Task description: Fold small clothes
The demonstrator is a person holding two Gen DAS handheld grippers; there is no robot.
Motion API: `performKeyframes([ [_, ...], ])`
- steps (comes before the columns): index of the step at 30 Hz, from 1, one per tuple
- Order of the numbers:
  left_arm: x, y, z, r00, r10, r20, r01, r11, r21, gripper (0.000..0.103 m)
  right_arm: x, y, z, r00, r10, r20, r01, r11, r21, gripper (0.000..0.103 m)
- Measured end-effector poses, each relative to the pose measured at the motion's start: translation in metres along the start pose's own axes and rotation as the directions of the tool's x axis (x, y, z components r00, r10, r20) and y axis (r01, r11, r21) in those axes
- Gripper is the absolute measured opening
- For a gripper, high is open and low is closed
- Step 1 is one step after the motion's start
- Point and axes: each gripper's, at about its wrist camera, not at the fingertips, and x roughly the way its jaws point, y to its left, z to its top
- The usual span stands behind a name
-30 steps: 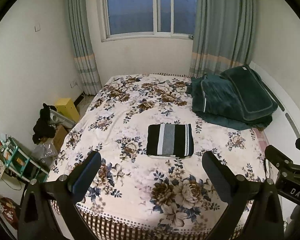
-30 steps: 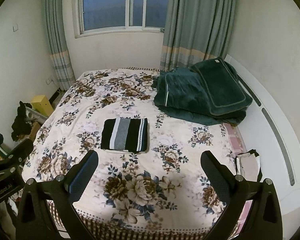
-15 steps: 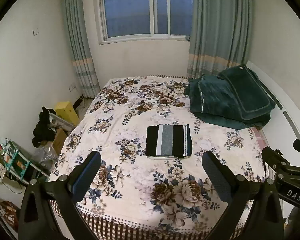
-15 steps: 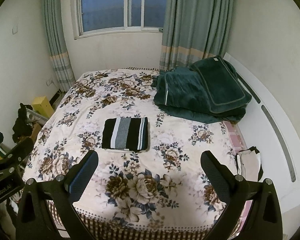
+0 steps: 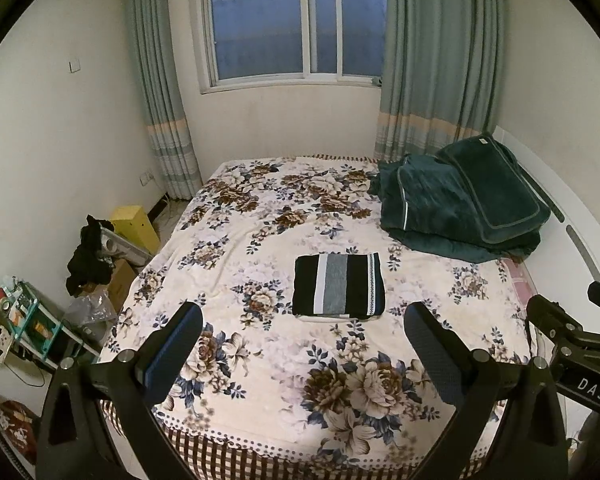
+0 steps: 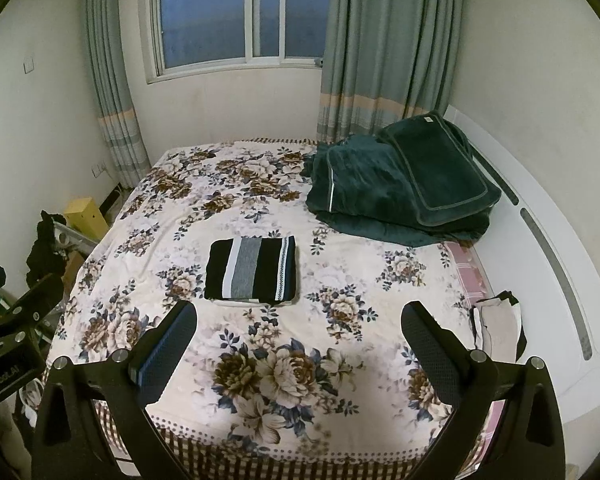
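So the bed takes up pretty much the whole room from where I'm standing at the foot of it, covered in a cream spread with big brown and blue flowers and a checked border along the near edge. Behind it there's the window with grey-green curtains hanging on both sides.

Next biggest thing is the dark green blanket, piled up in a loose fold at the far right corner of the bed, right against the white headboard side.

The folded garment is sitting flat in the middle of the bed, a neat rectangle with black, white and grey stripes. It's well apart from the blanket and nothing is touching it. From the right wrist view the same folded piece shows a bit left of center.

Down on the floor to the left of the bed there's a yellow box and a black cloth slung over some clutter next to it.

My left hand-held gripper is spread wide with nothing between the fingers, held over the foot end of the bed, short of the folded garment. My right hand-held gripper is the same deal, wide apart and holding nothing, also over the near edge of the bed. Both are clear of the fabric.
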Motion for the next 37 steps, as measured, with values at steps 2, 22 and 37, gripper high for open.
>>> performKeyframes([
  [2, 0.0, 0.0, -0.001, 1.0, 0.0, -0.001, 0.0, 1.0, -0.001, 0.103, 0.0, 0.0, -0.001, 1.0, 0.0, -0.003, 0.0, 1.0, 0.0, 0.103],
  [22, -0.005, -0.005, 0.002, 1.0, 0.007, 0.011, -0.007, 1.0, -0.002, 0.103, -0.015, 0.011, -0.009, 1.0, -0.012, 0.006, 0.012, 1.0, 0.027, 0.103],
  [37, -0.007, -0.007, 0.006, 1.0, 0.007, 0.014, -0.007, 1.0, -0.006, 0.103, -0.025, 0.013, -0.021, 1.0, -0.029, 0.007, 0.028, 0.998, 0.049, 0.103],
])
